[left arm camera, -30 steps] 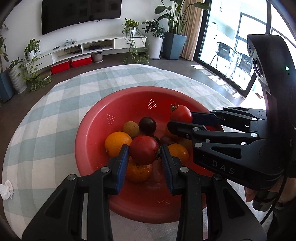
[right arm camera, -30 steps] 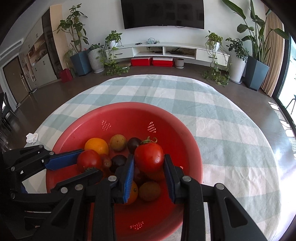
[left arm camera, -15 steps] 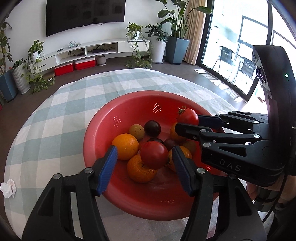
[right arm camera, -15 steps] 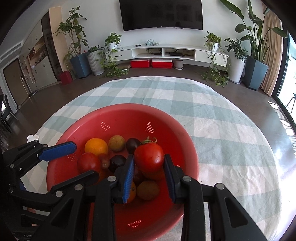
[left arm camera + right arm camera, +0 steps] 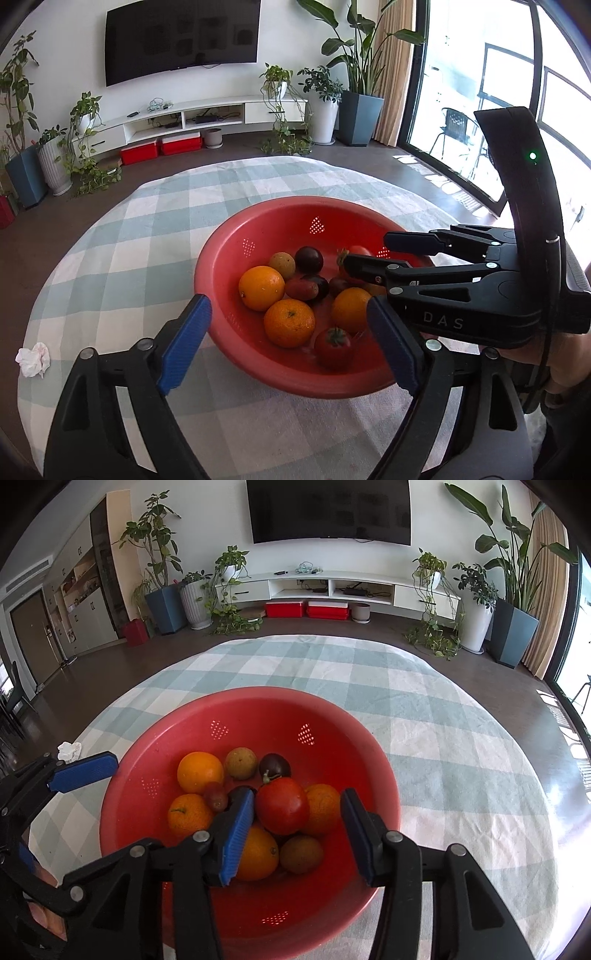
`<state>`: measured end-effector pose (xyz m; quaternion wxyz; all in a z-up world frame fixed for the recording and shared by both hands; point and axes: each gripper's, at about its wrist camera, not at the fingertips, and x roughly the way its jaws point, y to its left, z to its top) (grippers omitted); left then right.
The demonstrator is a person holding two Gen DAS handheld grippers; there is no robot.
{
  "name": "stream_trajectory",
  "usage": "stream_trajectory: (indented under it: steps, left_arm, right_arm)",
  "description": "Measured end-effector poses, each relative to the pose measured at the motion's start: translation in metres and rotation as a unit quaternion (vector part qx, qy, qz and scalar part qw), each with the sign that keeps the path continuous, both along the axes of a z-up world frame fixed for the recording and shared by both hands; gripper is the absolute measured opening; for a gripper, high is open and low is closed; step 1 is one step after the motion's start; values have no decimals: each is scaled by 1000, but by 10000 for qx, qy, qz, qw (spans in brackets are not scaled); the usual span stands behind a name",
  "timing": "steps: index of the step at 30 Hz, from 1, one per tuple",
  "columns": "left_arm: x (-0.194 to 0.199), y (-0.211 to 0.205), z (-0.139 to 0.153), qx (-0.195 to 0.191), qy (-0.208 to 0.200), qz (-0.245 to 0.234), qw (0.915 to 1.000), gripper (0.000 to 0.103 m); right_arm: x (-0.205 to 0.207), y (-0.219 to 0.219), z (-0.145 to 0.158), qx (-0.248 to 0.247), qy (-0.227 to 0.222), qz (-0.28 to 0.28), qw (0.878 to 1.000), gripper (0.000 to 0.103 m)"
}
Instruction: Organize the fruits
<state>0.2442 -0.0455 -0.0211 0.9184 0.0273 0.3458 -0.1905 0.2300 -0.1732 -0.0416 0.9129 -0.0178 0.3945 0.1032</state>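
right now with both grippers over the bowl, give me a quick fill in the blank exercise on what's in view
1. All the fruit sits inside a ____ colander bowl.
2. The tablecloth under the bowl has a green and white ____ pattern.
3. The right gripper has its jaws open on either side of a red ____.
4. A crumpled white ____ lies on the cloth beyond the left gripper.

Missing words: red; checked; tomato; tissue

Fruit-crowded red colander [image 5: 147, 738], bare cloth [image 5: 443, 738] around
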Motion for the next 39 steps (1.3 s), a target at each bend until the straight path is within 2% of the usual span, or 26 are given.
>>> stream_trajectory:
  steps: [3,7,10,12,14,16,17,19,22,25,27,29,33,39]
  left_arm:
    - [-17,8,9,-13,-237,193,9995,103]
    - [-46,20,24,-64,-491,429,9979,103]
    - [-77,28,42,-92,-937,535,9941,103]
    - [-102,28,58,68,-1391,750,9874,103]
    - [-126,26,74,292,-1835,1174,9756,103]
    - [-149,24,87,303,-2117,1528,9648,103]
    - [-159,25,93,198,-2115,1588,9642,103]
    - [-171,25,102,-15,-1949,1532,9688,103]
    - [-189,20,112,9,-1952,1513,9690,103]
    - [-203,15,117,5,-1820,1551,9710,103]
    - [-212,12,117,59,-1712,1566,9727,103]
    - [-217,5,114,203,-1510,1610,9751,103]
    - [-226,1,108,89,-1163,1543,9811,103]
    - [-235,-2,99,125,-909,1614,9826,103]
  right_arm:
    - [-10,-7,12,118,-216,-100,9996,64]
    - [-26,-16,27,275,-503,-259,9980,68]
    - [-52,-23,43,419,-889,-424,9943,73]
    - [-78,-27,55,438,-1358,-576,9881,81]
    - [-106,-29,68,460,-1850,-717,9790,89]
    - [-135,-29,81,498,-2365,-855,9666,98]
    - [-149,-29,87,516,-2597,-934,9598,103]
    - [-175,-28,98,536,-2914,-1007,9498,103]
    - [-209,-27,110,466,-3211,-1165,9387,103]
    - [-230,-27,118,268,-3302,-1266,9350,103]
    - [-239,-27,120,136,-3210,-1310,9379,103]
    - [-242,-30,120,-17,-2922,-1393,9462,103]
    - [-249,-37,114,8,-2500,-1558,9556,103]
    - [-253,-47,102,41,-1927,-1710,9662,103]
